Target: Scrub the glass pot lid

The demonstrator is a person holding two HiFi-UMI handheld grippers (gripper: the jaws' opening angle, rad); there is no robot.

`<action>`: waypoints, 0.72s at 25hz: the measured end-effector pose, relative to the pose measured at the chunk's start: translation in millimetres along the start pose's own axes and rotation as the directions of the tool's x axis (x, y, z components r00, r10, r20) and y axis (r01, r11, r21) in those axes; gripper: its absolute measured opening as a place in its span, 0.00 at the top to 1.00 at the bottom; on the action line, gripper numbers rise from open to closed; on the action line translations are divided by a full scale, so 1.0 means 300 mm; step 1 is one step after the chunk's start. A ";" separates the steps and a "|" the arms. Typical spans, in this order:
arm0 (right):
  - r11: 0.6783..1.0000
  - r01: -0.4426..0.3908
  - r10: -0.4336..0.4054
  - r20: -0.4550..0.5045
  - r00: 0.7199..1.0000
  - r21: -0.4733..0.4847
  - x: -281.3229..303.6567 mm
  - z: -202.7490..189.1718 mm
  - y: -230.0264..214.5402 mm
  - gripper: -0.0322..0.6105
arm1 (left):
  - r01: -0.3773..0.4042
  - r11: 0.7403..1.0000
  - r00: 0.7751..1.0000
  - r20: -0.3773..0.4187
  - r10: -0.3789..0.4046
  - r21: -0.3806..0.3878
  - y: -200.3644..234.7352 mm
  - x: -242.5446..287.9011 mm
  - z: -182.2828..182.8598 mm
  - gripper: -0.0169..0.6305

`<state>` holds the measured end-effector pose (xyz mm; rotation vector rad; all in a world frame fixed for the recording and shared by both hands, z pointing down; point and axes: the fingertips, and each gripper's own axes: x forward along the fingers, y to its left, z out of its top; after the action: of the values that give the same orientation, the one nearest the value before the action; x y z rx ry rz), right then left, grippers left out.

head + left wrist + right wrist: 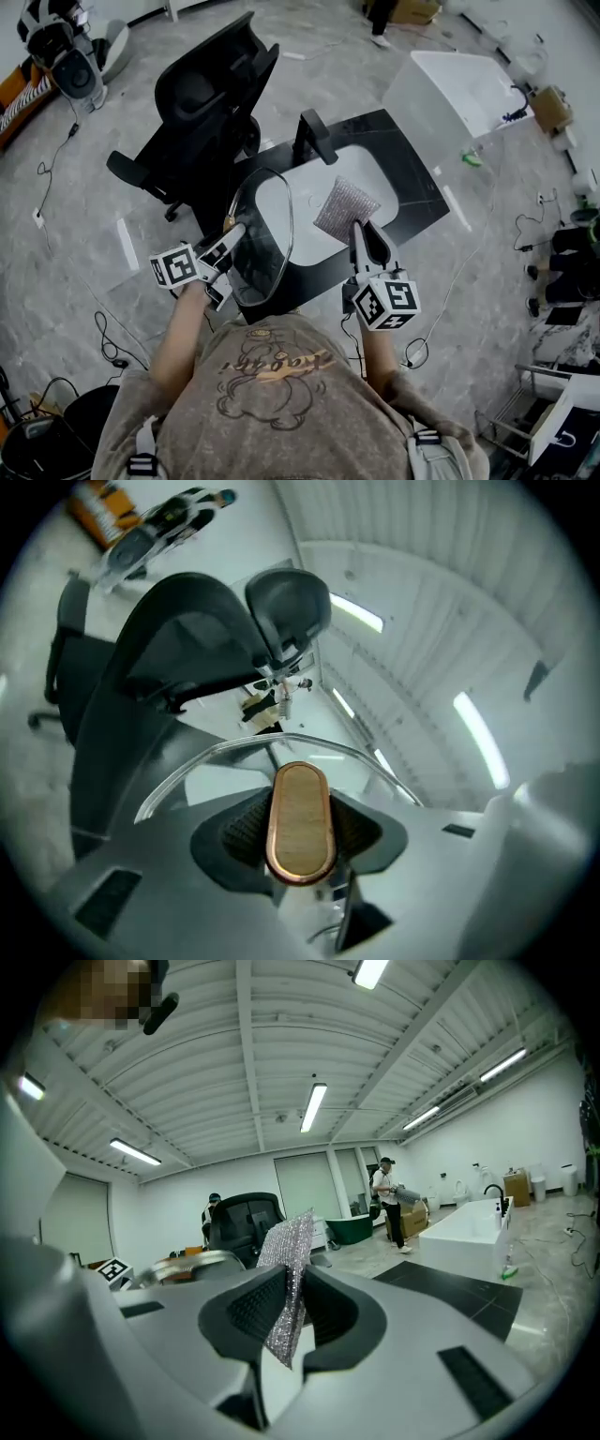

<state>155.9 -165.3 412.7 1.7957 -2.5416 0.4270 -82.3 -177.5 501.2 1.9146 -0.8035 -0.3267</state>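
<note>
The glass pot lid (pixel 265 234) is held up on edge above the white sink (pixel 373 175). My left gripper (pixel 231 240) is shut on the lid's oval wooden knob (pixel 300 819), which fills the gap between its jaws (pixel 300 834); the lid's metal rim (pixel 281 742) arcs just beyond. My right gripper (pixel 362 231) is shut on a silver scrub cloth (pixel 347 207), held a little right of the lid and apart from it. In the right gripper view the cloth (pixel 287 1274) hangs pinched between the pads, and the lid's rim (pixel 186 1262) shows at the left.
The sink sits in a black counter (pixel 417 187) with a black faucet (pixel 315 137) at its far edge. A black office chair (pixel 208 98) stands behind the counter at left. A white tub (pixel 452 86) is at the far right. A person (pixel 388 1200) stands far off.
</note>
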 end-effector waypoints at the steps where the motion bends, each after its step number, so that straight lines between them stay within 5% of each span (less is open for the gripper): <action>1: 1.000 -0.012 0.012 -0.007 1.000 0.001 0.000 -0.004 0.009 0.83 | 0.076 0.991 0.997 0.036 -0.072 -0.114 -0.020 -0.004 -0.003 0.70; 3: 0.999 -0.039 0.039 -0.017 0.999 0.002 0.002 -0.010 0.033 0.83 | 0.174 0.960 0.983 0.094 -0.156 -0.222 -0.055 -0.006 -0.001 0.70; 12: 0.975 -0.214 0.217 -0.038 0.975 0.061 0.026 -0.059 0.196 0.83 | 0.264 0.933 0.964 0.095 -0.248 -0.244 -0.128 0.024 -0.005 0.70; 18: 0.906 -0.380 0.378 0.044 0.925 0.186 0.014 -0.022 0.310 0.84 | 0.286 0.924 0.958 0.066 -0.278 -0.254 -0.160 0.038 -0.044 0.70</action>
<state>67.3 -138.9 399.4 1.3341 -2.9489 0.6920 -48.0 -162.0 466.7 1.7756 -0.4723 -0.6076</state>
